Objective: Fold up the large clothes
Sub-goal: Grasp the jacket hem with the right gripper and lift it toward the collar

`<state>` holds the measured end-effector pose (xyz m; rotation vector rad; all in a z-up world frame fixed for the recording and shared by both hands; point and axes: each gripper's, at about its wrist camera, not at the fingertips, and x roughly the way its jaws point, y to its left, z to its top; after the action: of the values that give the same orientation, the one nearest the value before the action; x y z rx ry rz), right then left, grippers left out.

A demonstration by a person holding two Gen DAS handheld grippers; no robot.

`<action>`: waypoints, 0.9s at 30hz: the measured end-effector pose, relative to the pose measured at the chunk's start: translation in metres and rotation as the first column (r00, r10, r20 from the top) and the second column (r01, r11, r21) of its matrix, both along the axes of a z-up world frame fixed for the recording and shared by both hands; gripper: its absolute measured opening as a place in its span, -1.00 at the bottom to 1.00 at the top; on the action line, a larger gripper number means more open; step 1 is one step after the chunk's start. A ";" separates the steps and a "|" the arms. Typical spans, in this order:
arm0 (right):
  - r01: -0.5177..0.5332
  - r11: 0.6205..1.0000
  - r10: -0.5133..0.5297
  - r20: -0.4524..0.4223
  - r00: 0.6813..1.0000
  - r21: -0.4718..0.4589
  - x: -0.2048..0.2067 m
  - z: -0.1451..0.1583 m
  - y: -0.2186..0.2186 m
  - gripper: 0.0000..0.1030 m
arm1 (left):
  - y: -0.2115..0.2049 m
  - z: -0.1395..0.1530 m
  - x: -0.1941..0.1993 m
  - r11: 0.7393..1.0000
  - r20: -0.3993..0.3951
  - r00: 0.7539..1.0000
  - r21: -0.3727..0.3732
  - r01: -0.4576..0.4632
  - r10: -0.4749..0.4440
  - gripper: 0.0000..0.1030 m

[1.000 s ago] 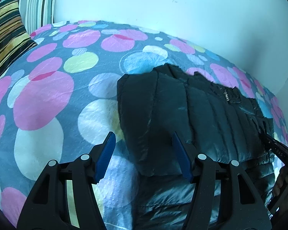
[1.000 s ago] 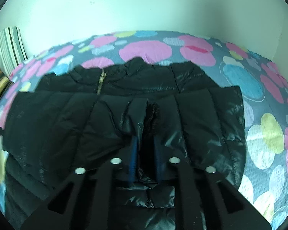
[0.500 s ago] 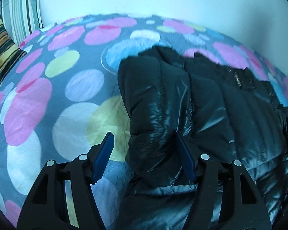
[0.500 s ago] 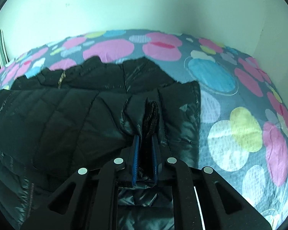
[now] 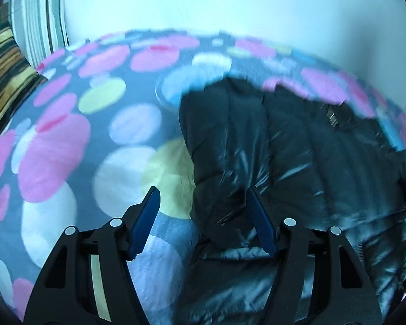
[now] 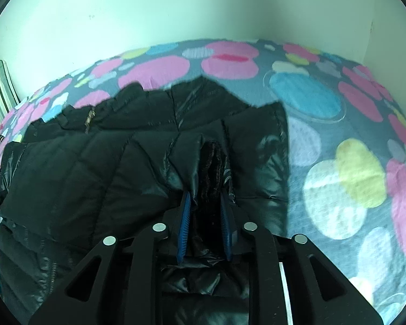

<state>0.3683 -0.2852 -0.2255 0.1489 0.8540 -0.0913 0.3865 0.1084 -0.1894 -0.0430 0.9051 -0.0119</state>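
Lying spread across the bed's grey bedspread with pink, blue and yellow dots (image 6: 346,140), the shiny black quilted puffer jacket (image 6: 94,168) runs its long axis away from the person, collar end toward the pale wall and hem end nearest the two tools. Both sides look already turned in, so the bundle is a tall narrow block.

The right gripper (image 6: 204,203) sits over the jacket's right-hand part, pointing steeply down. A dark ribbed cuff (image 6: 212,162) and a pinch of quilted fabric stand between its blue pads, but the jaws are easing apart and there is a sliver of daylight beside each pad, so I judge the hold as let go rather than clenched.

The left gripper (image 5: 203,203) hangs at the opposite, left edge of the jacket (image 5: 297,162). Its jaws are spread wide and grasp nothing; one pad is over bare bedspread (image 5: 67,149), the other over the glossy fabric, so the jacket's side edge passes right between them. A striped cushion (image 5: 8,67) sits well apart in the far corner.

What matters next, I think, is that the hem lies closest to both tools and the collar furthest. Each tool is nearer its own side, so a lengthwise fold would want both to take the near hem corners.
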 end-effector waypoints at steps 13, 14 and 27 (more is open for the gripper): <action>-0.068 0.998 0.068 -0.089 0.994 0.006 0.055 -0.020 0.017 -0.56 | -0.017 -0.037 0.057 0.999 -0.090 0.996 0.027 0.031 -0.028 0.32; -0.076 0.997 0.076 -0.099 0.992 0.007 0.059 -0.025 0.017 -0.58 | -0.018 -0.044 0.058 0.999 -0.102 0.994 0.020 0.038 -0.036 0.36; -0.076 0.997 0.076 0.005 0.997 0.005 0.011 0.010 0.021 -0.53 | -0.016 -0.010 0.015 0.998 -0.007 0.999 -0.035 0.043 -0.043 0.30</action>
<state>0.3797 -0.2645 -0.2151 0.1211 0.8544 -0.0179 0.4017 0.0928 -0.1992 -0.0562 0.9137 -0.0675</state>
